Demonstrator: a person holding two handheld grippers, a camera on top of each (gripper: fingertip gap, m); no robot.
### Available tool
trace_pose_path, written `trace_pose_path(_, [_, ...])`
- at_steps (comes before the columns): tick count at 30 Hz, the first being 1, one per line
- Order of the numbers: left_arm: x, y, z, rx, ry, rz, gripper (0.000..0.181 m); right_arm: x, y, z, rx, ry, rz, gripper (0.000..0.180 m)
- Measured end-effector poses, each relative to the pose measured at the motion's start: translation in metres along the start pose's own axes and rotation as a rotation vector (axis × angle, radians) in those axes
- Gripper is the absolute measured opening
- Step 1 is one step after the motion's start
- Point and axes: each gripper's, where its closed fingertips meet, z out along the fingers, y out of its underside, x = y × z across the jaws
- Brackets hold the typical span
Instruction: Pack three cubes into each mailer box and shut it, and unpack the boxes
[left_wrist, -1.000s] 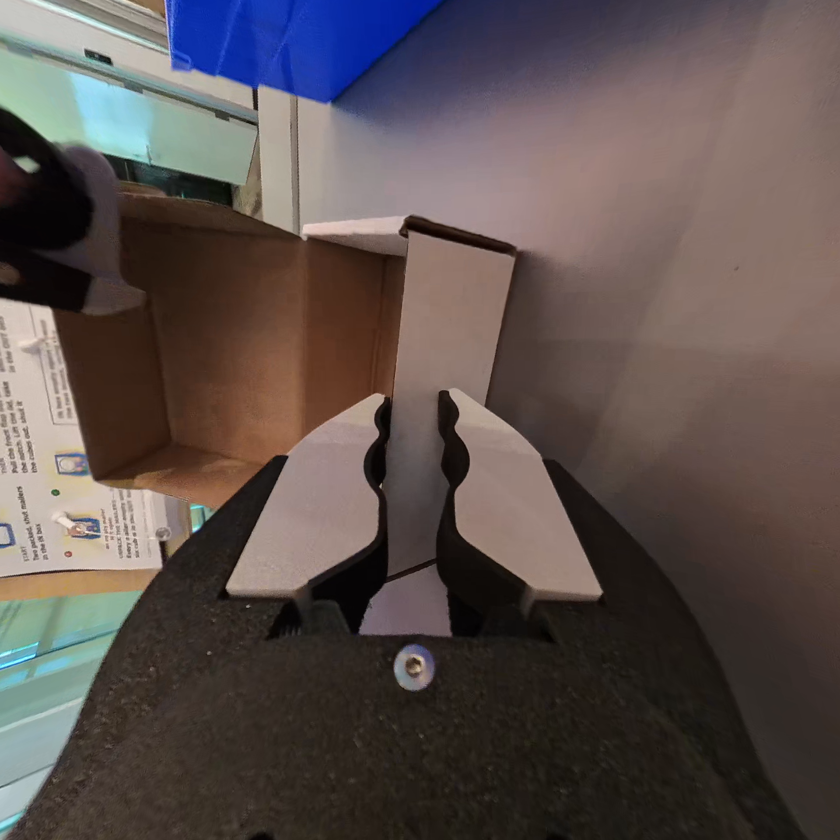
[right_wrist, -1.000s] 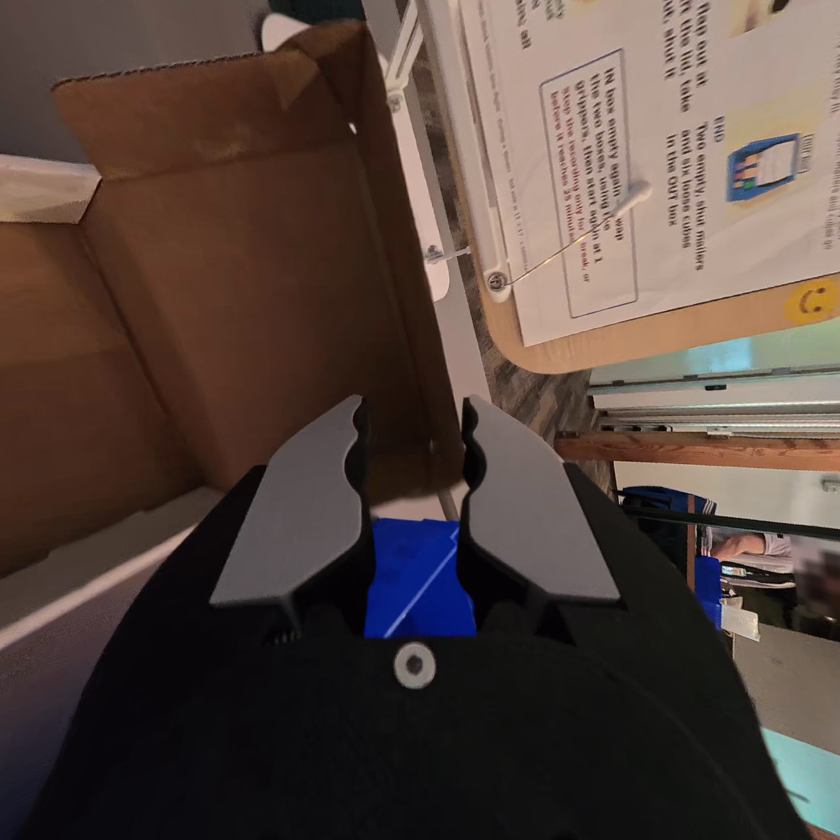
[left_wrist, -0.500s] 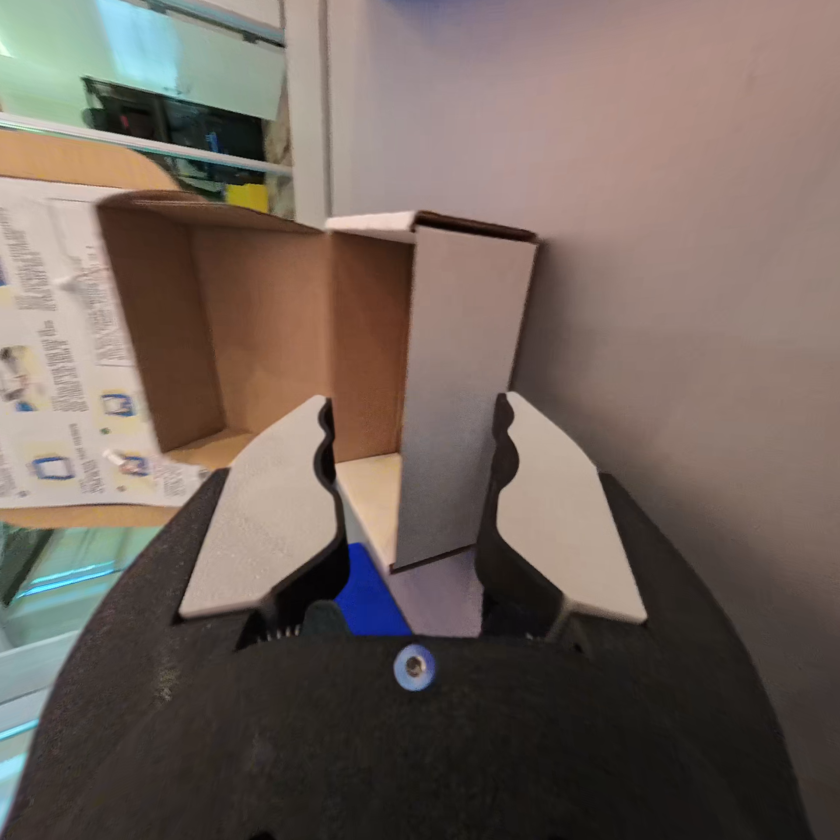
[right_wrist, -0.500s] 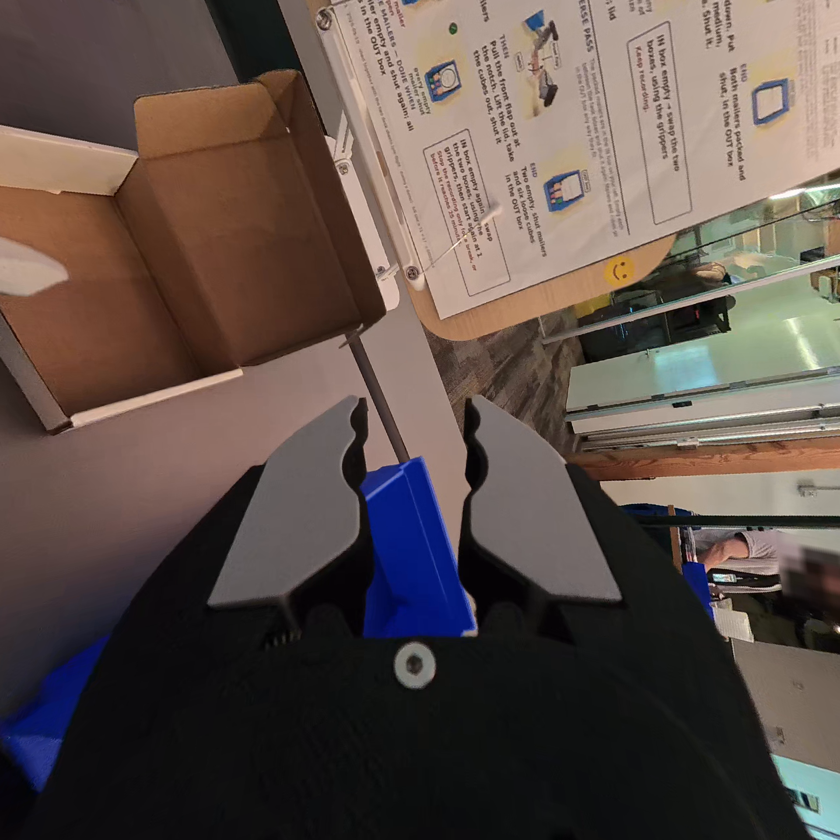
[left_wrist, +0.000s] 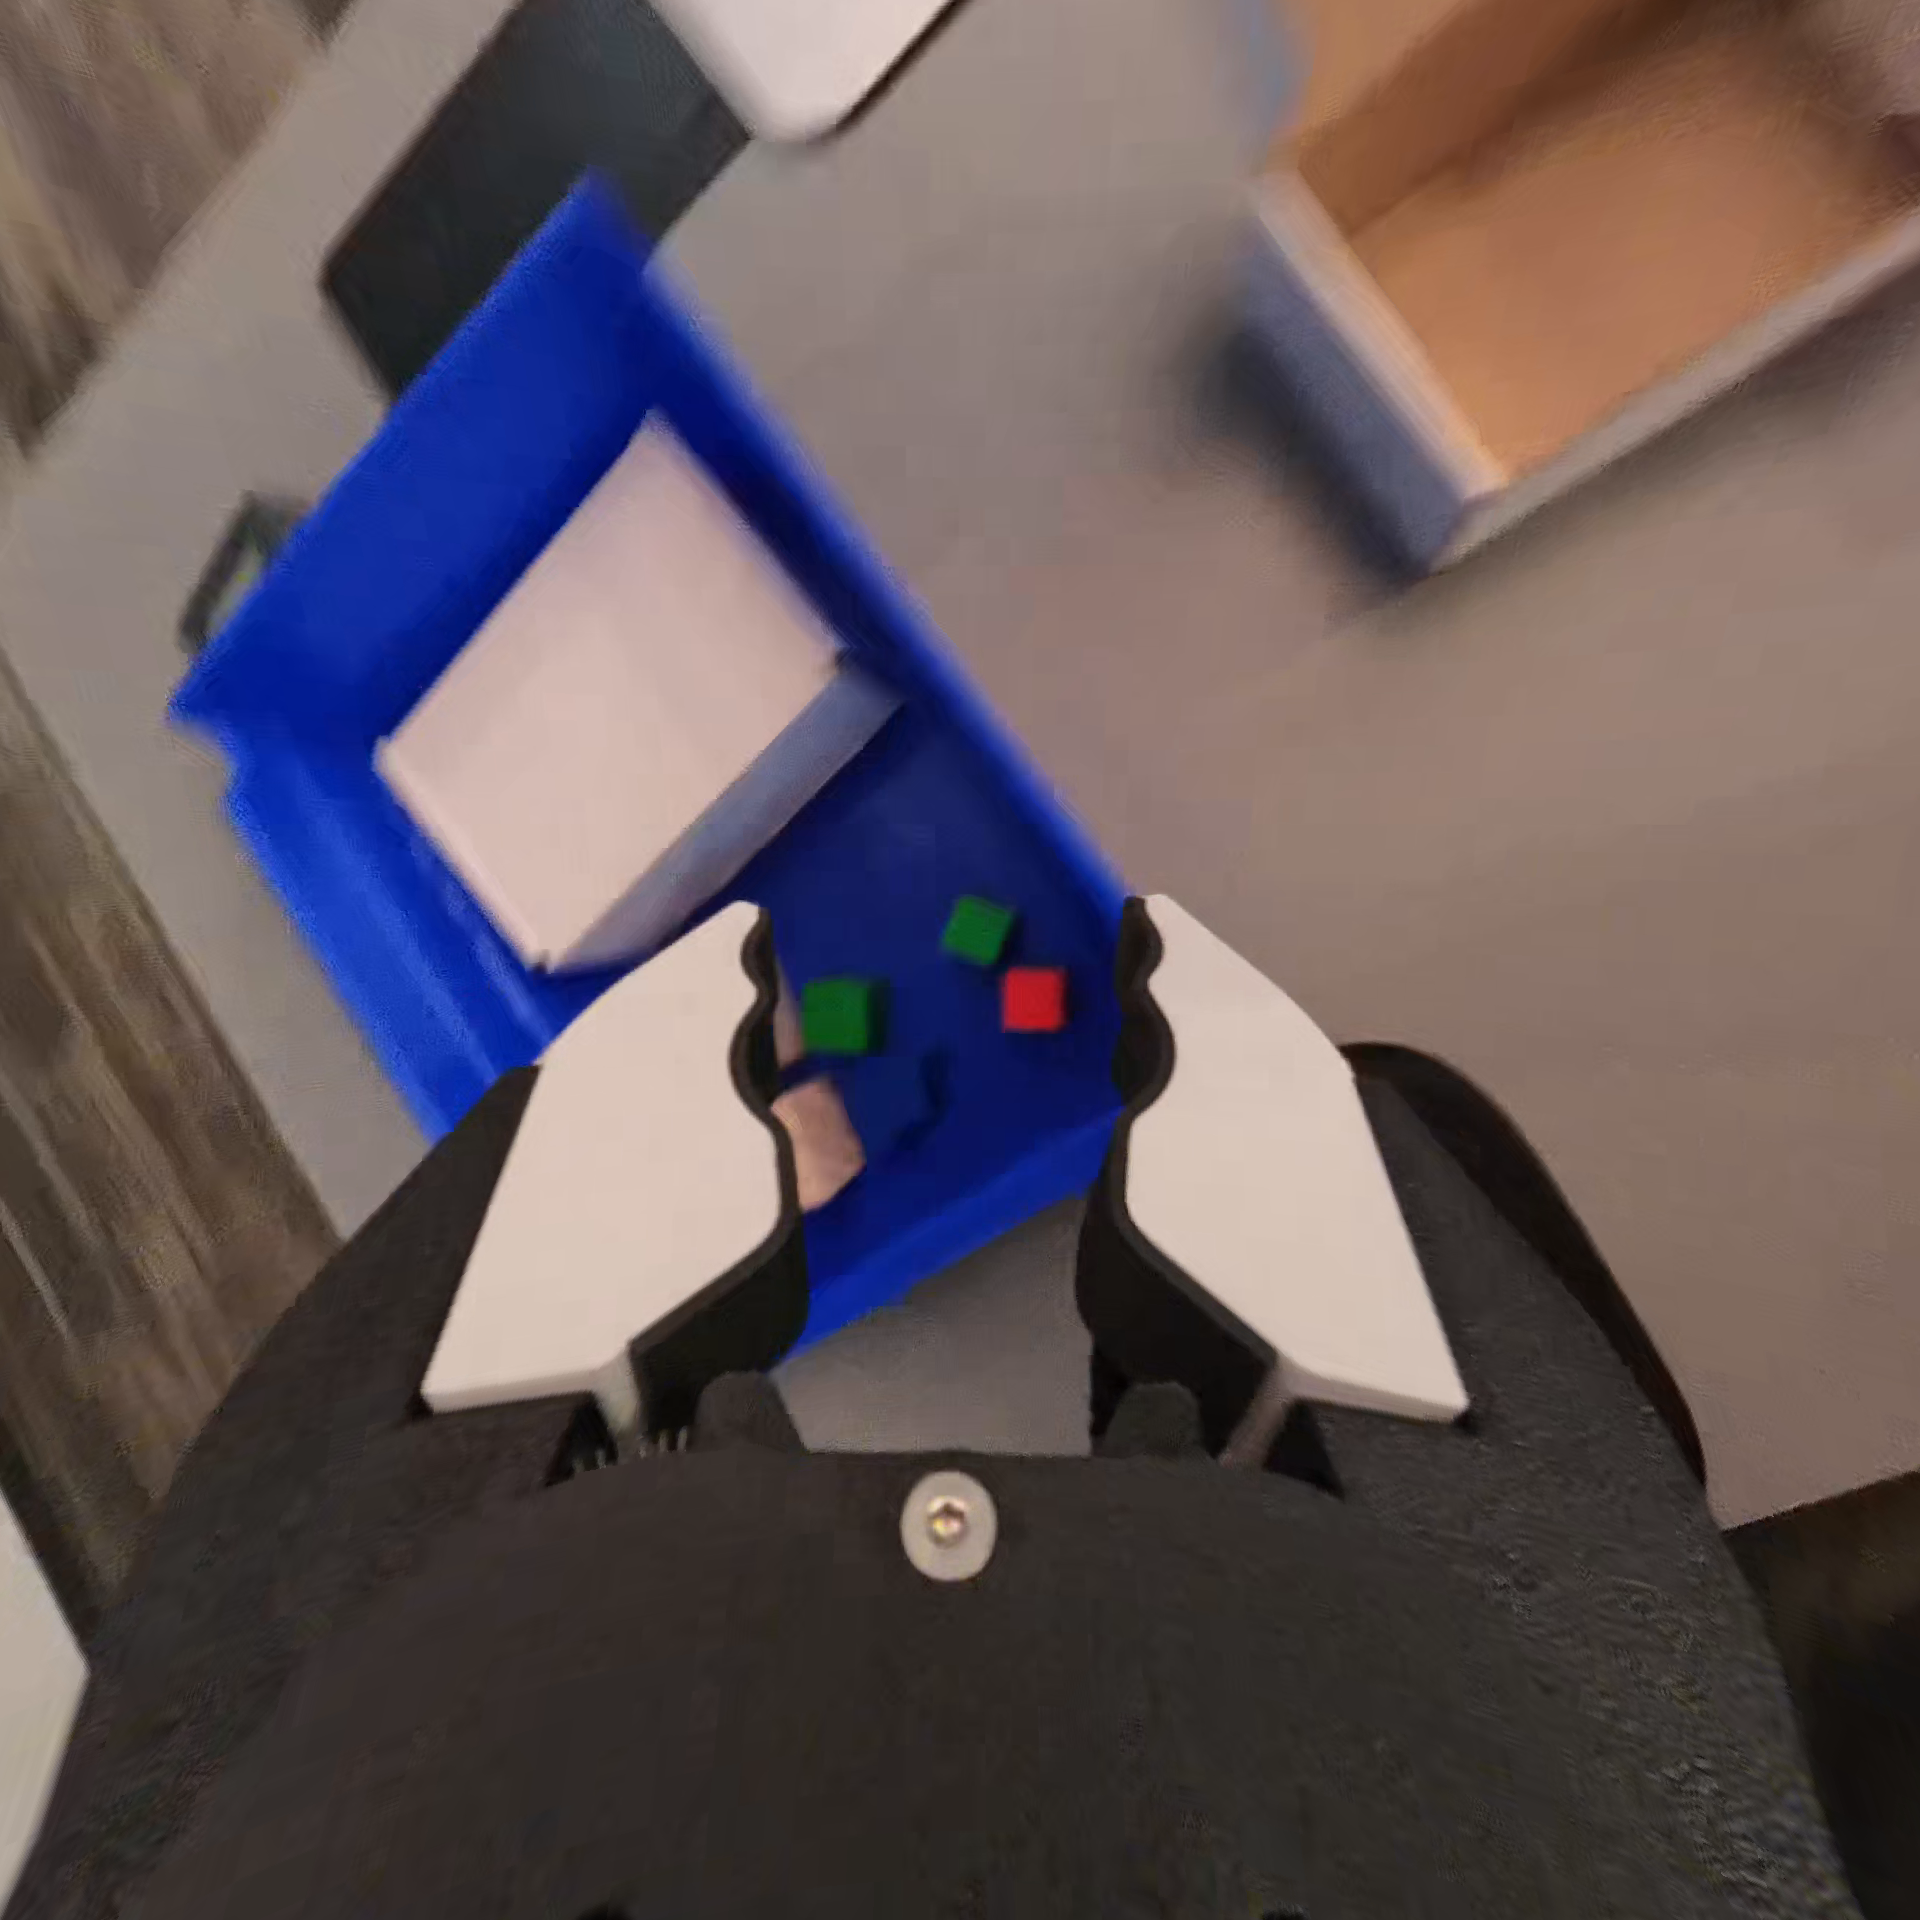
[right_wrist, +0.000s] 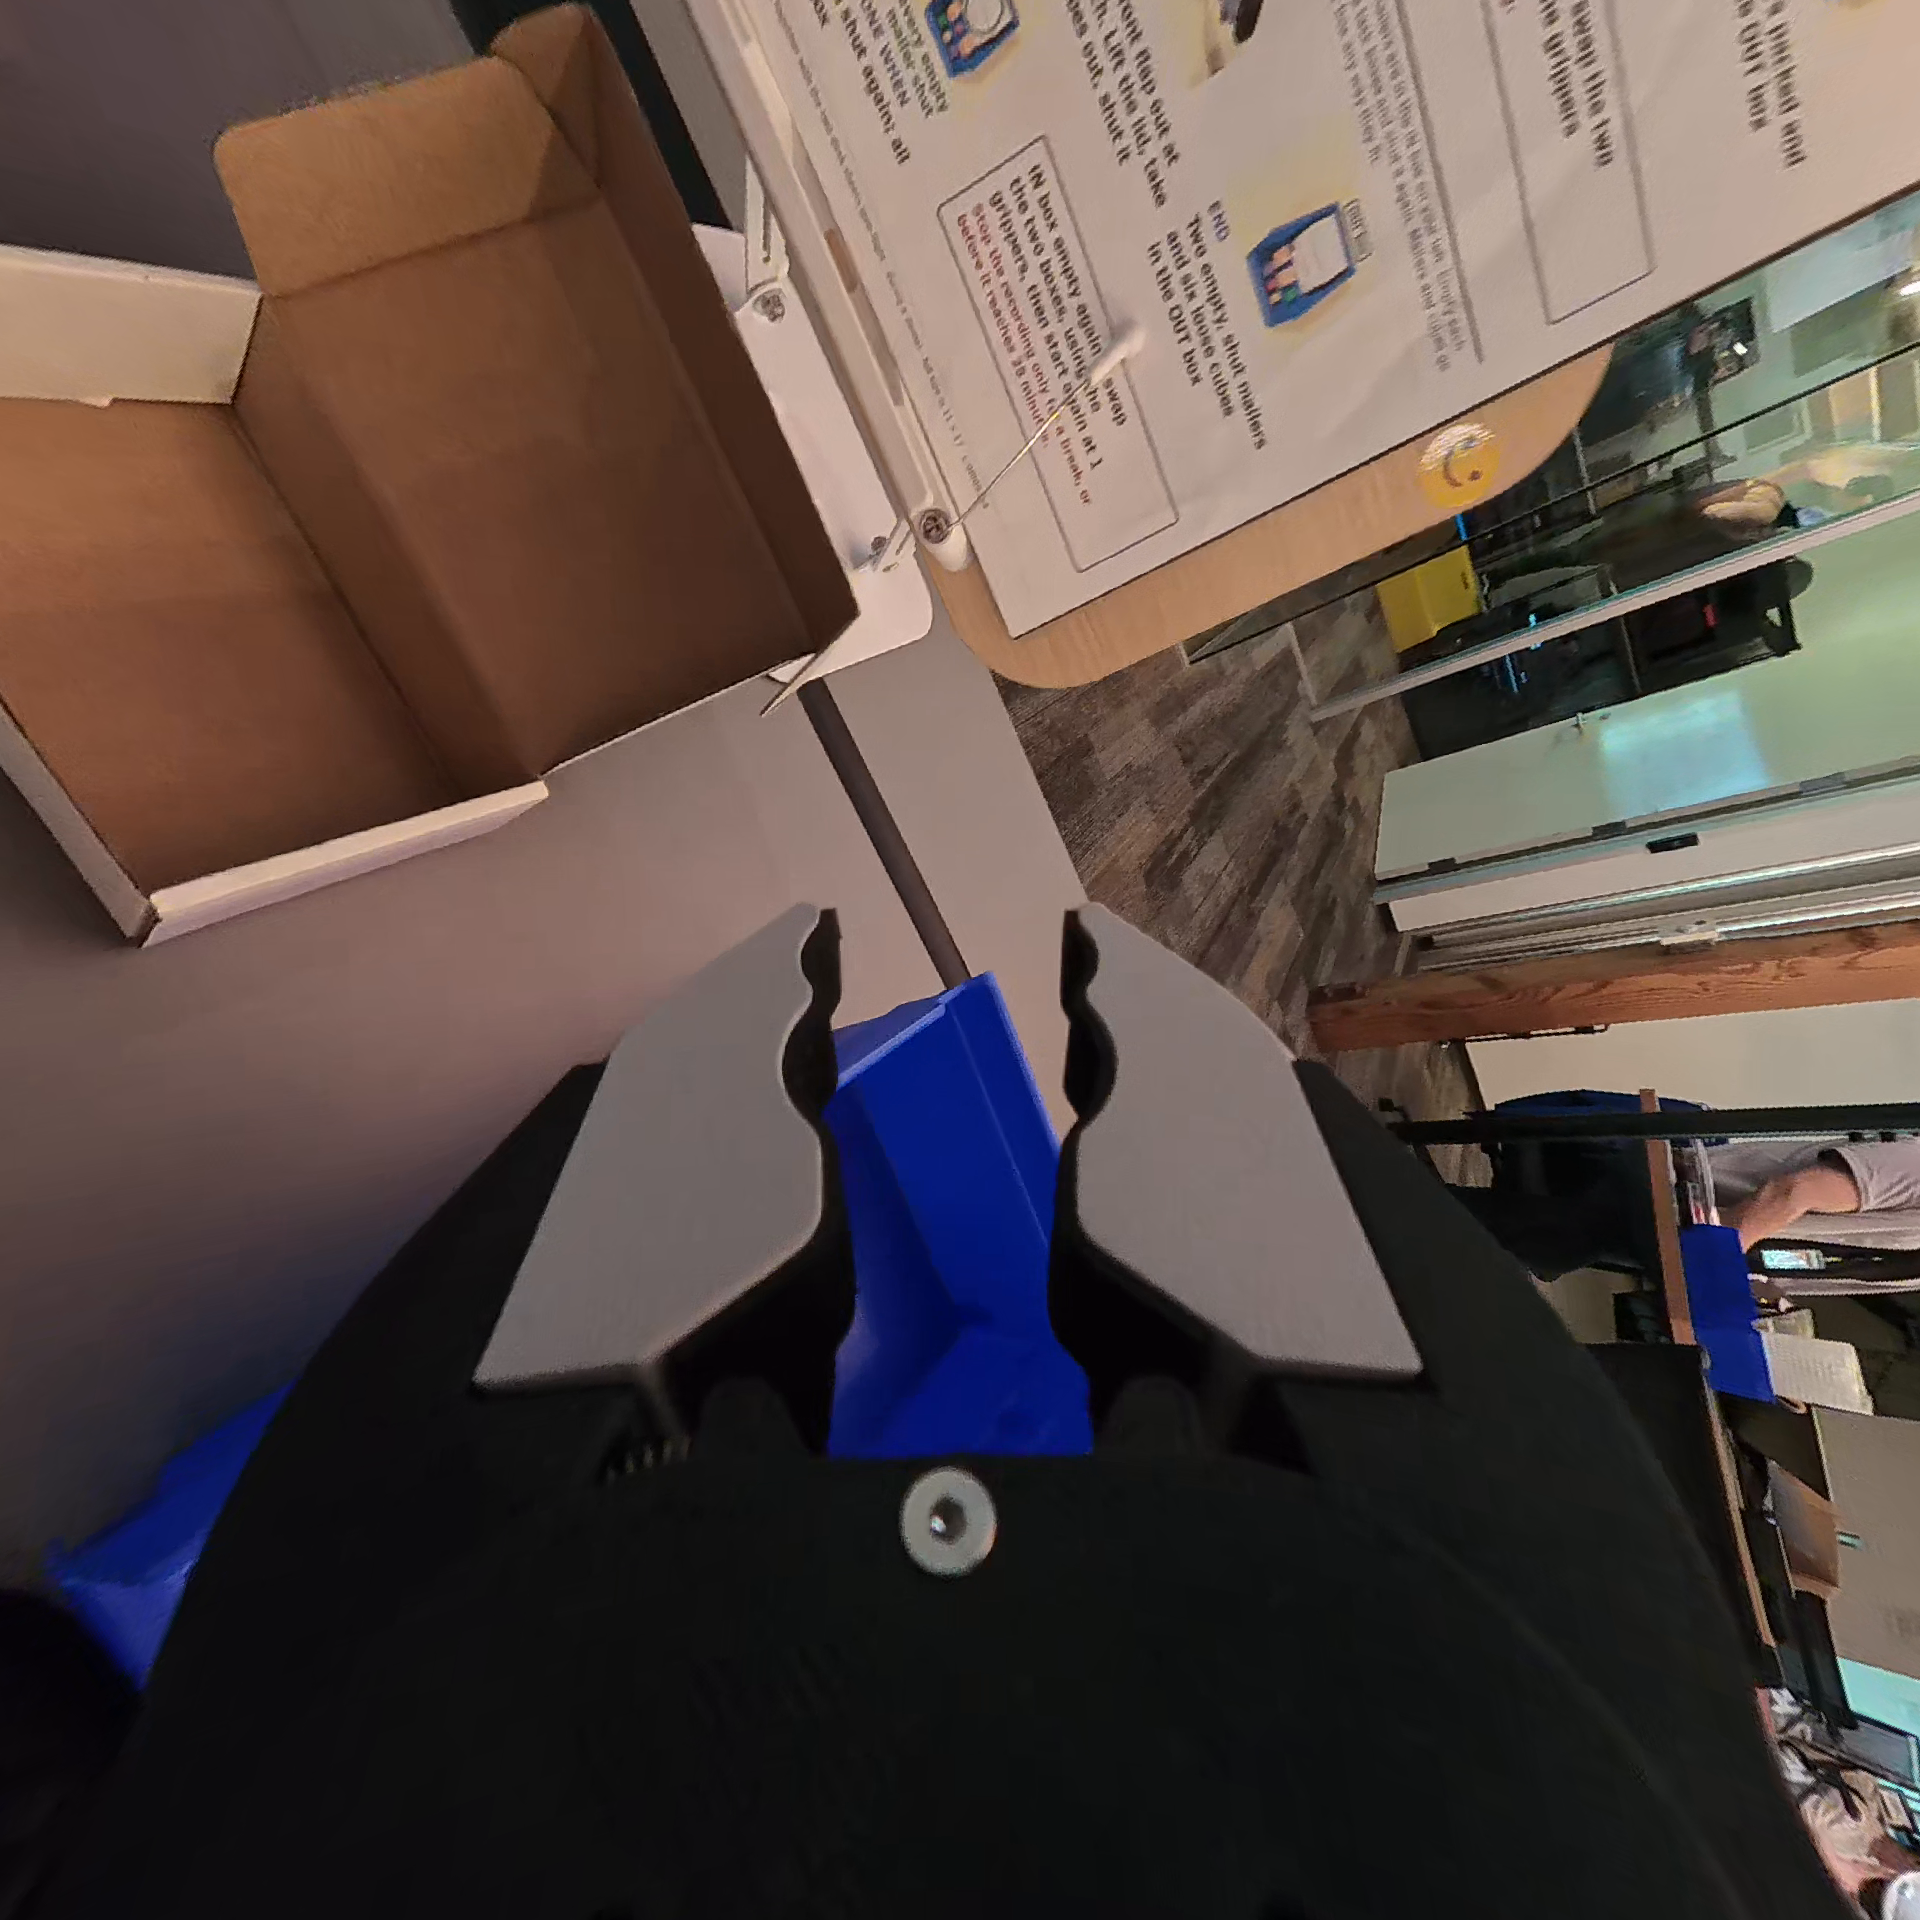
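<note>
In the blurred left wrist view, a blue bin (left_wrist: 343, 862) holds a shut white mailer box (left_wrist: 613, 717), two green cubes (left_wrist: 844, 1016) (left_wrist: 977, 928), a red cube (left_wrist: 1034, 1000) and a pale cube (left_wrist: 821, 1138) half hidden by my left finger. My left gripper (left_wrist: 945, 914) is open and empty above the cubes. An open, empty mailer box (left_wrist: 1558, 260) lies farther right; it also shows in the right wrist view (right_wrist: 364, 520). My right gripper (right_wrist: 948, 925) is open and empty over a blue bin (right_wrist: 945, 1195), apart from that box.
Everything sits on a grey table (left_wrist: 1455, 831) whose edge meets the carpet floor (left_wrist: 62, 935) at left. An instruction board (right_wrist: 1247, 208) on a white stand (right_wrist: 883, 603) rises behind the open box. A person (right_wrist: 1818, 1195) is far off at right. Left tips to right tips: about 40 cm.
My left gripper let go of the open box's white side wall, opened wider and swung away over the blue bin with the cubes. My right gripper drew back from the open box.
</note>
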Motion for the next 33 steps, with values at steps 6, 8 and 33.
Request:
trace_pose_path(6, [-0.061,0.054,0.045,-0.245,0.087,-0.270,0.059,-0.010,0.006,0.007,-0.044,-0.037,-0.033,0.042])
trace_pose_path(8, [-0.071,0.069,0.061,-0.329,0.092,-0.319,0.058,-0.010,0.010,0.008,-0.053,-0.041,-0.032,0.042])
trace_pose_path(33, [-0.092,0.110,0.112,-0.561,0.066,-0.351,0.052,-0.016,0.031,0.010,-0.129,-0.088,-0.058,0.042])
